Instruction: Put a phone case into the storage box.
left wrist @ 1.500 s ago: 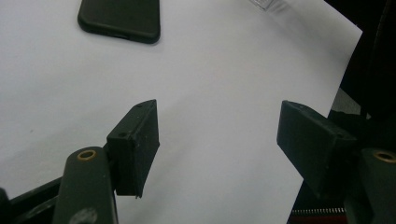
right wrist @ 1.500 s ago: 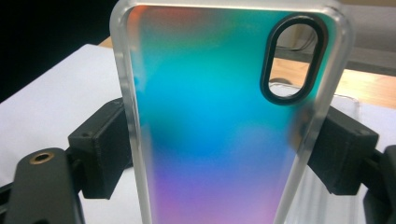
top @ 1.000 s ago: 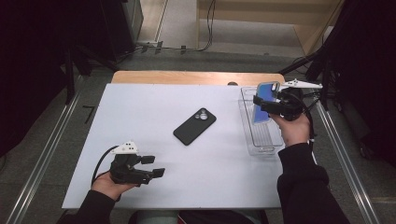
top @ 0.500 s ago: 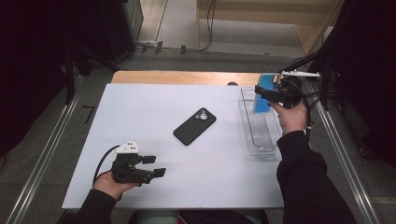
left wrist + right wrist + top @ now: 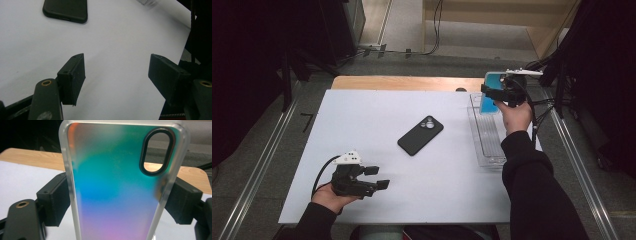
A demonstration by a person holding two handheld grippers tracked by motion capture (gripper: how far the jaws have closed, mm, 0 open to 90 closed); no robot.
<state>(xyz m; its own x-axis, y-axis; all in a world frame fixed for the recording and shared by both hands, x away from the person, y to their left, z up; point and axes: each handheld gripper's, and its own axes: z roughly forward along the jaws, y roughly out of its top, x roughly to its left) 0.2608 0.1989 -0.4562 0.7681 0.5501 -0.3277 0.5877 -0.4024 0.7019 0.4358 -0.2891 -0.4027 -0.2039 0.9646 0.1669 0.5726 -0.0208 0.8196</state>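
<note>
**Iridescent case held up at the far right corner**

The right tongs (image 5: 492, 92) are clamped on the long edges of a translucent, rainbow-tinted phone case (image 5: 120, 185) — it stands upright in the air above the far end of the clear tray (image 5: 488, 145). The left tongs (image 5: 379, 177) rest near the surface's (image 5: 362, 120) front edge, jaws apart and gripping nothing. A black phone (image 5: 420, 135) lies face down mid-surface.
</note>
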